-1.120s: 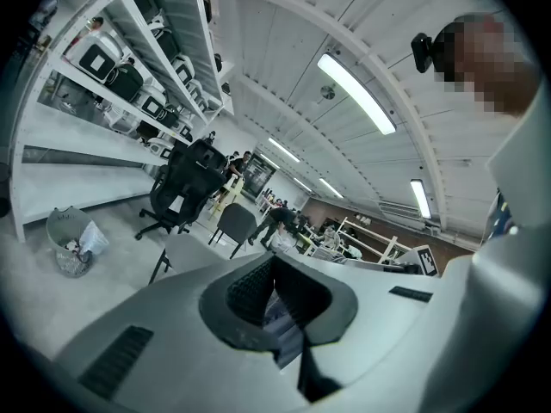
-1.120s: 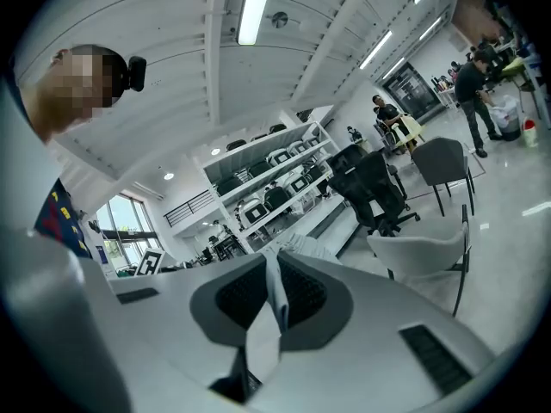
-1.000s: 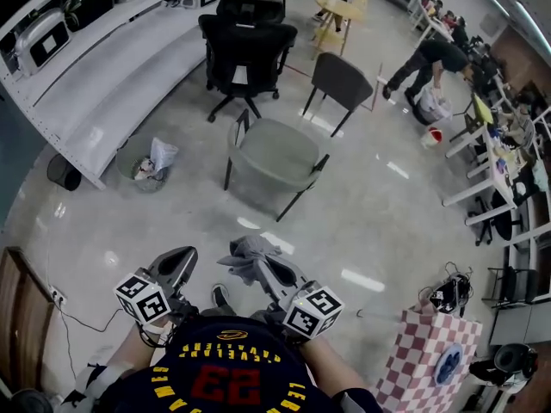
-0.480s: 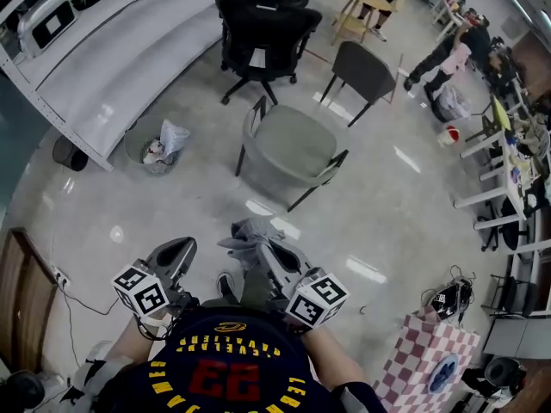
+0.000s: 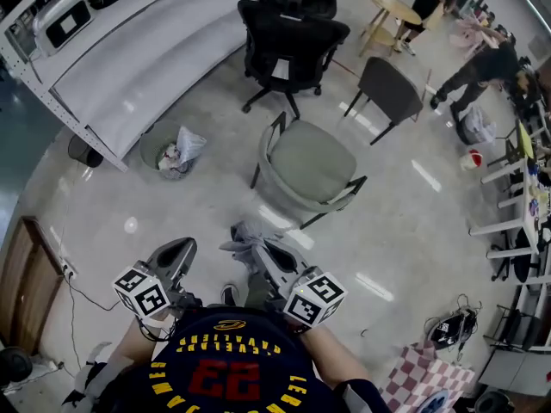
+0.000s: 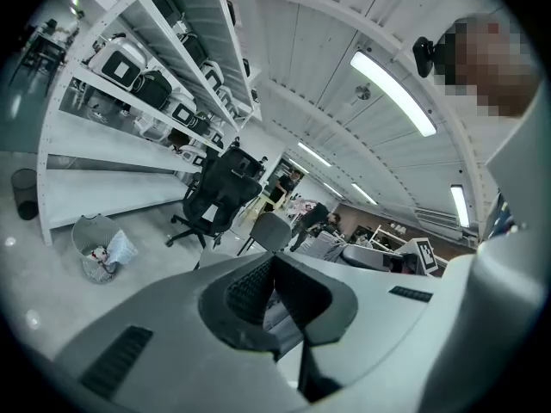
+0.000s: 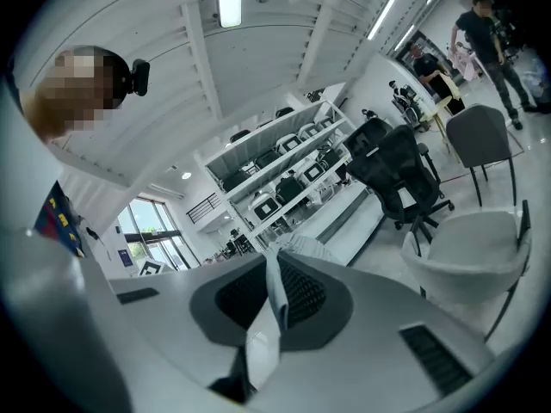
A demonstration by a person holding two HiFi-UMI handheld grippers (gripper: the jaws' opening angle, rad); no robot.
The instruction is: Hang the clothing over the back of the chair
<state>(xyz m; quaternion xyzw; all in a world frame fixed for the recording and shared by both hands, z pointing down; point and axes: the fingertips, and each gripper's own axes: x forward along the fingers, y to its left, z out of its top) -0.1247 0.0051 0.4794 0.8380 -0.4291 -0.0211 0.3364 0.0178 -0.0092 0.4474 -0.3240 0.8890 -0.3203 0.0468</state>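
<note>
Clothing in the right hand-held gripper, near the chair

The crumpled pale grey clothing hangs pinched in the right gripper — near the upright grey-green chair, not touching it.

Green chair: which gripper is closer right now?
Right. The right gripper, clamping the grey clothing, sits close in front of the green chair; the left gripper is farther off to the left.
</note>
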